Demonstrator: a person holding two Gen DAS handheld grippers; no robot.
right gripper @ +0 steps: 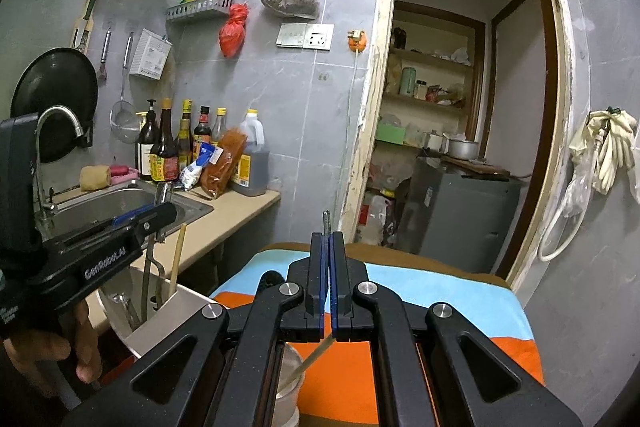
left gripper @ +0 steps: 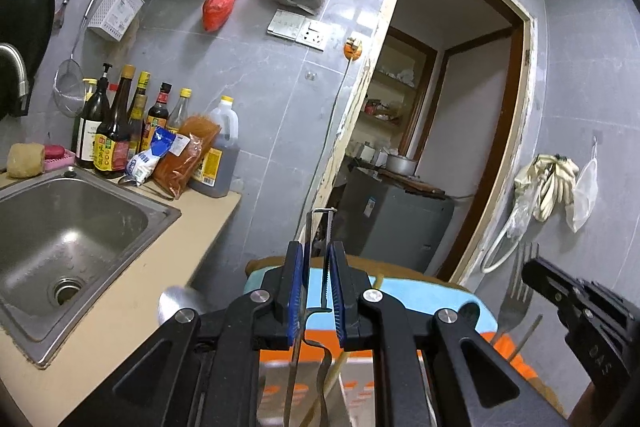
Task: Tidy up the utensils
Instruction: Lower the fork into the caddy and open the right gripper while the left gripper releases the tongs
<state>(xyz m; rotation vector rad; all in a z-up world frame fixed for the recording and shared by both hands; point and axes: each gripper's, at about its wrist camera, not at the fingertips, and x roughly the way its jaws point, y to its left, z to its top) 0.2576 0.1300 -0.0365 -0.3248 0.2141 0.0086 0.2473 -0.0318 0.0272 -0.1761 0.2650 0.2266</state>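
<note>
Grey-tiled kitchen wall behind, open doorway to one side; a sink (left gripper: 80, 211) is being seen off to the outer side of the left jaws. A striped cloth (right gripper: 440, 291) is lying over the counter under both pairs of jaws.

- Left gripper (left gripper: 314, 251): the jaws are being kept nearly together, clamped on a thin metal utensil (left gripper: 330, 227). Its wire-framed head is sticking out above the jaws and its shaft is passing down between the pads and out below.
- Long axis of that utensil: close to upright, head up, lower end pointing down.
- Directly beneath the left jaws a pale holder (right gripper: 176, 319) is standing with its mouth open upward. A chopstick (right gripper: 179, 255) is already leaning in it. From the right wrist view the utensil's lower end is being shown at or just inside the rim; how deep cannot be told.
- Right gripper (right gripper: 328, 239): the jaws are being pressed together on a fork (left gripper: 514, 301), which shows only as a thin edge from its own camera. Tines are pointing up above the jaws, handle down below them.
- Below the right jaws a small translucent cup (right gripper: 288, 379) is standing, with a pale shaft slanting down toward it. Whether that shaft is the fork's handle or a separate stick cannot be told.
- A hand (right gripper: 80, 347) is being wrapped round the left gripper's handle.

Judgement: the coming move is turning on the vertical line from the left jaws to the holder mouth. The left jaws are judged the nearer pair, so a straight lowering and release is being called for.
</note>
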